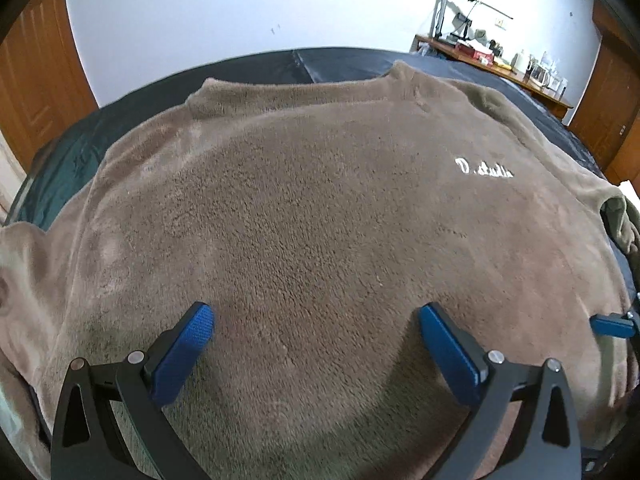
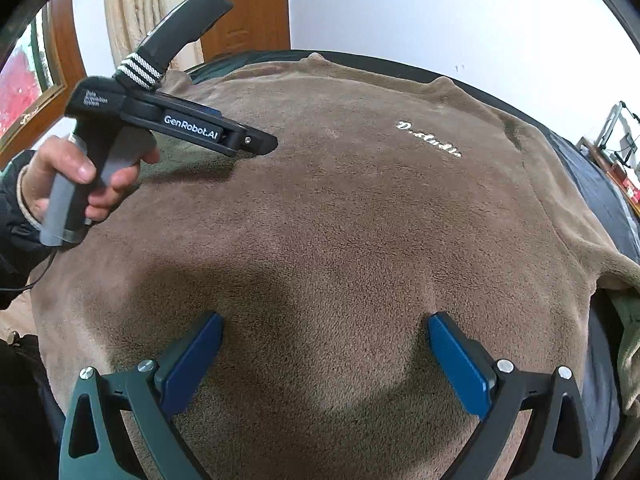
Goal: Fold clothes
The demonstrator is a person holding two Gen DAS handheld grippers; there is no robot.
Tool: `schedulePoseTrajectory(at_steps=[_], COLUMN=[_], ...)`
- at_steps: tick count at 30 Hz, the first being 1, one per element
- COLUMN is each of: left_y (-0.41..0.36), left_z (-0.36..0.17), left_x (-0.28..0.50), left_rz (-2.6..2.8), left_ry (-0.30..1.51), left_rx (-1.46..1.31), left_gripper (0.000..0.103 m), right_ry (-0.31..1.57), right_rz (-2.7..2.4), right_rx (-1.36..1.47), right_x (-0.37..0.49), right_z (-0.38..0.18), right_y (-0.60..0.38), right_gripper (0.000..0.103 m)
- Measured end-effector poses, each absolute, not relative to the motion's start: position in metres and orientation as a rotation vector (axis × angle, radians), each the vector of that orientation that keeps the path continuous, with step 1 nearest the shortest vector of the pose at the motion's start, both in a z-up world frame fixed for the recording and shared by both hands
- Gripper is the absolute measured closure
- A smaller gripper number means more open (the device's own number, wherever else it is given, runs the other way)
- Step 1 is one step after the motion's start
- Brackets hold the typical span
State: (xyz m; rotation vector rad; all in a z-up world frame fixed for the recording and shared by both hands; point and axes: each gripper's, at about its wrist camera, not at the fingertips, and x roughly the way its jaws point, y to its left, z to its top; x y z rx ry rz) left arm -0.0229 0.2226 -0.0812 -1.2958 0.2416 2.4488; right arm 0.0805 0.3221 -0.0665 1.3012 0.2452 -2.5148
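Observation:
A brown fleece sweater (image 1: 320, 200) with small white lettering (image 1: 483, 169) lies spread flat on a dark bed cover (image 1: 340, 64); it also fills the right wrist view (image 2: 340, 208). My left gripper (image 1: 316, 320) is open and empty, hovering just over the sweater's lower body. My right gripper (image 2: 325, 326) is open and empty, also over the lower body. The left gripper's body, held by a hand, shows in the right wrist view (image 2: 256, 142) above the sweater's left side. A blue fingertip of the right gripper (image 1: 610, 325) shows at the right edge of the left wrist view.
A wooden desk (image 1: 492, 64) with bottles and boxes stands at the far right against the white wall. Wooden doors (image 1: 36, 72) stand on the left. A curtain (image 2: 144, 8) and a window (image 2: 24, 76) show at the left in the right wrist view.

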Motion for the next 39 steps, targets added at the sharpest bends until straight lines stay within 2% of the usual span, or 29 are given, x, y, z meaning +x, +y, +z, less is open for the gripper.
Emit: schedulePoseTrajectory(at_steps=[11,18,22,23,28,31,35,39], left_y=[0.221,0.22,0.22,0.22,0.22,0.22,0.22,0.219], left_z=[-0.083,-0.082,-0.083,-0.083,-0.083,-0.083,-0.083,-0.083], left_x=[-0.026,-0.025,-0.024,-0.024,-0.025,-0.025,-0.025,-0.026], left_rz=[2.448,2.445,2.445,2.445,2.445,2.444,2.444,2.444], left_ry=[0.237,0.24,0.238,0.238,0.239,0.24,0.242,0.242], left_rx=[-1.273,-1.27,-1.27,-1.27,-1.27,-1.269,-1.268,-1.268], left_gripper=[0.0,0.0,0.0,0.0,0.0,0.0,0.0,0.0], right_ry=[0.198,-0.29,-0.47,-0.518,-0.701,-0.848,-1.08,-1.144], right_rz=[-2.574,-2.858,-3.097,-3.157,-3.376,-3.458,-3.479,-3.451], right_rx=[1.283,1.119,1.075,1.068,1.062,1.06,1.031,0.98], right_x=[0.083,0.128,0.178,0.193,0.247,0.274,0.299,0.296], right_z=[-0.068,-0.04,-0.027,-0.024,-0.019,-0.023,-0.035,-0.042], right_y=[0.322,0.404,0.466,0.481,0.541,0.575,0.613,0.63], right_gripper=[0.0,0.0,0.001,0.003,0.033,0.042,0.042,0.045])
